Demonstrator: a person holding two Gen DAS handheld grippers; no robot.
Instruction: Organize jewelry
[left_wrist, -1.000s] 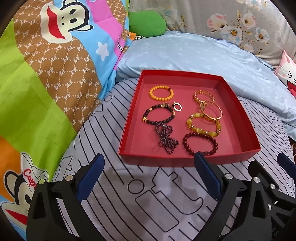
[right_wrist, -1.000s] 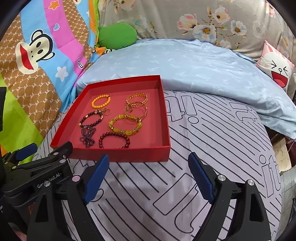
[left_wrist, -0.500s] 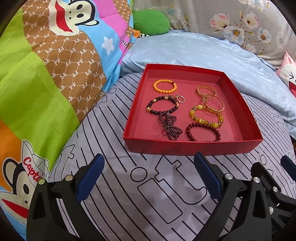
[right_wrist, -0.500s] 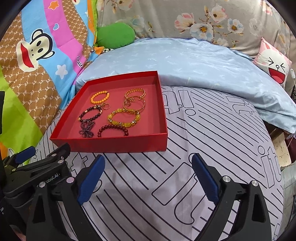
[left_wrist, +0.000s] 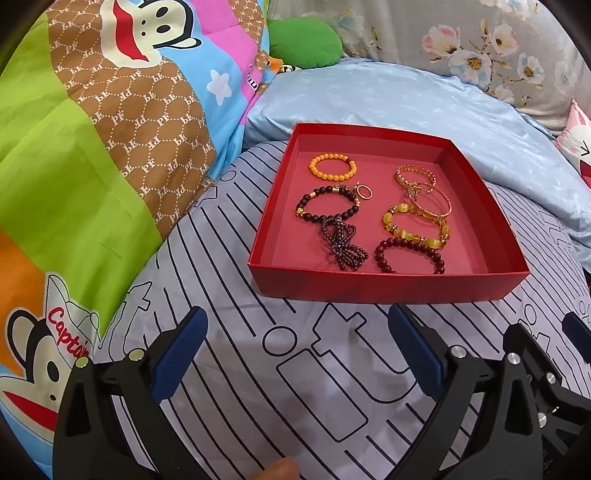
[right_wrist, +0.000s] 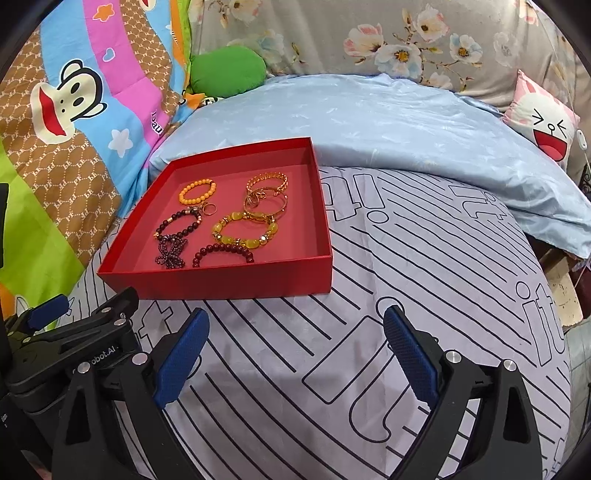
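A shallow red box (left_wrist: 388, 286) (right_wrist: 236, 282) lies on the striped grey bedding and holds several bracelets. Inside are an orange bead bracelet (left_wrist: 332, 166) (right_wrist: 197, 192), a dark bead bracelet with a tassel (left_wrist: 328, 216) (right_wrist: 177, 230), a small ring (left_wrist: 365, 192) (right_wrist: 209, 209), gold bangles (left_wrist: 424, 192) (right_wrist: 266, 194), a yellow bead bracelet (left_wrist: 415, 227) (right_wrist: 243, 232) and a dark red bead bracelet (left_wrist: 408, 254) (right_wrist: 223, 253). My left gripper (left_wrist: 295, 343) is open and empty, just in front of the box. My right gripper (right_wrist: 295, 343) is open and empty, in front of the box's right corner.
A bright cartoon-monkey quilt (left_wrist: 92, 147) rises on the left. A light blue pillow (right_wrist: 388, 122) lies behind the box, with a green plush (right_wrist: 227, 70) and a pink cartoon cushion (right_wrist: 543, 114) beyond. The bed edge drops off at the right (right_wrist: 561, 295).
Both grippers have pulled back and lowered slightly, so the box sits farther off and is seen at a flatter angle. The jewelry has not moved.
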